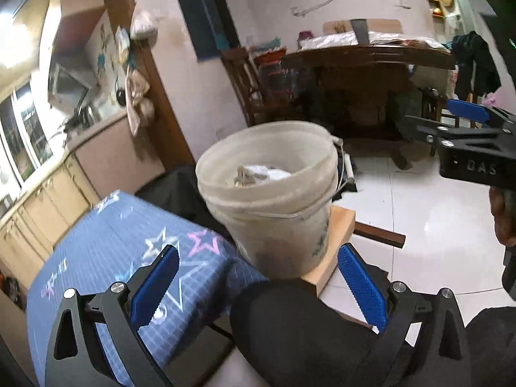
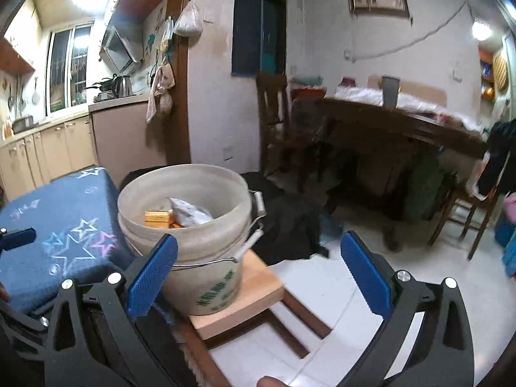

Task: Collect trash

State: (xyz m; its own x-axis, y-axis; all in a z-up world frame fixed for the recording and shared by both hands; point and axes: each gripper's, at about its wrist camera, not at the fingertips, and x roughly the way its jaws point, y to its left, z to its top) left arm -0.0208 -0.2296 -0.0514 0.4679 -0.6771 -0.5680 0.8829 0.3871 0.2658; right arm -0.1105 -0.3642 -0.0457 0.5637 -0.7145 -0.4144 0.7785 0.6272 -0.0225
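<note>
Ahead of both pairs of spread fingers stands the bucket (image 2: 190, 225), on a pale wooden stool (image 2: 254, 293) beside a blue star-print cushion (image 2: 58, 235). It looks like stiff, light plastic, its load small: an orange box (image 2: 158, 217) and crumpled white paper (image 2: 190, 214). The wire handle (image 2: 254, 219), lying down the side right of the right gripper (image 2: 258, 277), seems the surest hold. The left gripper (image 1: 258, 283) holds nothing. Open tile floor (image 2: 338, 290) lies right of the fingers; the stool's edge is near.

Right tool (image 2: 258, 271) open; bucket (image 2: 190, 225) holds trash, maybe paper.
</note>
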